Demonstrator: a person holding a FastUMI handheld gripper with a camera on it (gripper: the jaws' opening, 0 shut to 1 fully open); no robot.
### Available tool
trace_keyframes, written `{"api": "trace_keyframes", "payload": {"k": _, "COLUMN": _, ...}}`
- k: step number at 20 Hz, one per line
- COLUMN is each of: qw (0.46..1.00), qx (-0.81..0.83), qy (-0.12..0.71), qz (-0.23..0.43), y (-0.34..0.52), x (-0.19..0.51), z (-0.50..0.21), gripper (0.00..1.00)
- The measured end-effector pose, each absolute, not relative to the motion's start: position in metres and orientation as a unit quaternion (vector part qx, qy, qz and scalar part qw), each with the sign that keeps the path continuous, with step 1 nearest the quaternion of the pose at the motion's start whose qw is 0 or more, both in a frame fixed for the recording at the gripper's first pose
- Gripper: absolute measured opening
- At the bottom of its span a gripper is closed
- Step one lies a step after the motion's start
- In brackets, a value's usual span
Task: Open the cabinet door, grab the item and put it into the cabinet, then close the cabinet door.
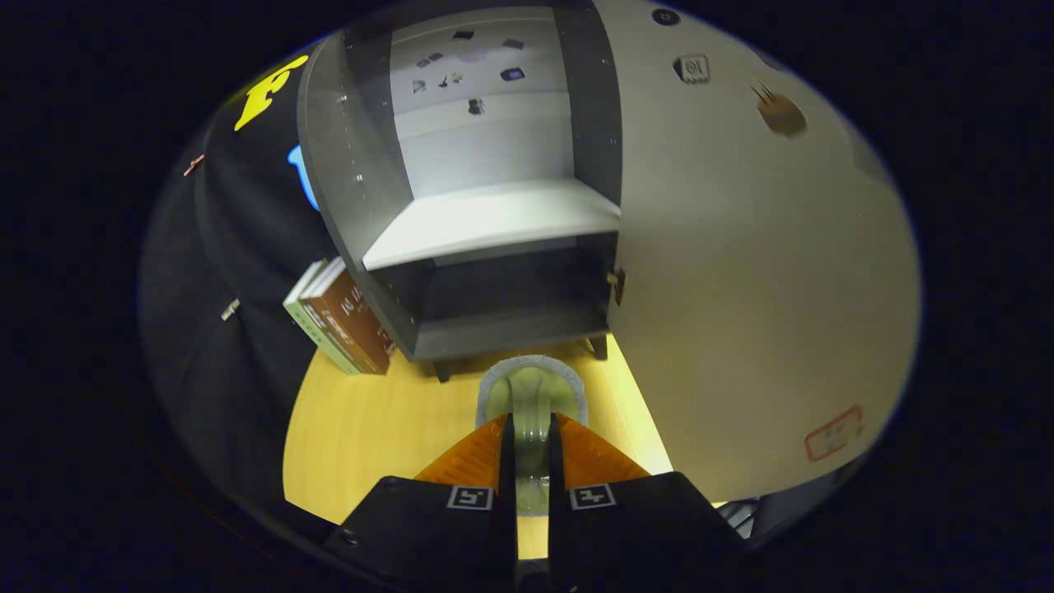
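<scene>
The dark cabinet stands on the yellow wooden table, just beyond my fingers. Its pale door is swung wide open to the right. Inside, a white shelf spans the middle, and the lower compartment below it is dark and bare. My gripper is shut on a pale green item with a grey, rough-looking rim. Both fingers press on the item's green middle part, and its rounded end sticks out ahead of the fingertips toward the cabinet's lower opening. I cannot tell exactly what the item is.
Two books lean against the cabinet's left side. The table top stretches left of my fingers. The open door fills the space on the right, with a small hinge fitting at its inner edge.
</scene>
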State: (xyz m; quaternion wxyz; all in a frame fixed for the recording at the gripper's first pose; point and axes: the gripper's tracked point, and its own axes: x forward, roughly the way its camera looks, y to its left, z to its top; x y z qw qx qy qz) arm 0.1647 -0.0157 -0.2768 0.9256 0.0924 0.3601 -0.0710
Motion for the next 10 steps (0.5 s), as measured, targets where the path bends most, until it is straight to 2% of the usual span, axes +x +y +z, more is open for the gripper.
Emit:
{"api": "trace_keyframes", "payload": {"k": 5, "qw": 0.942, "qx": 0.082, "qy": 0.317, "qz": -0.068, "y": -0.012, "x": 0.247, "z": -0.211, "gripper": 0.19}}
{"api": "trace_keyframes", "payload": {"k": 10, "qw": 0.948, "qx": 0.087, "qy": 0.298, "qz": -0.073, "y": -0.006, "x": 0.333, "z": -0.188, "gripper": 0.19}}
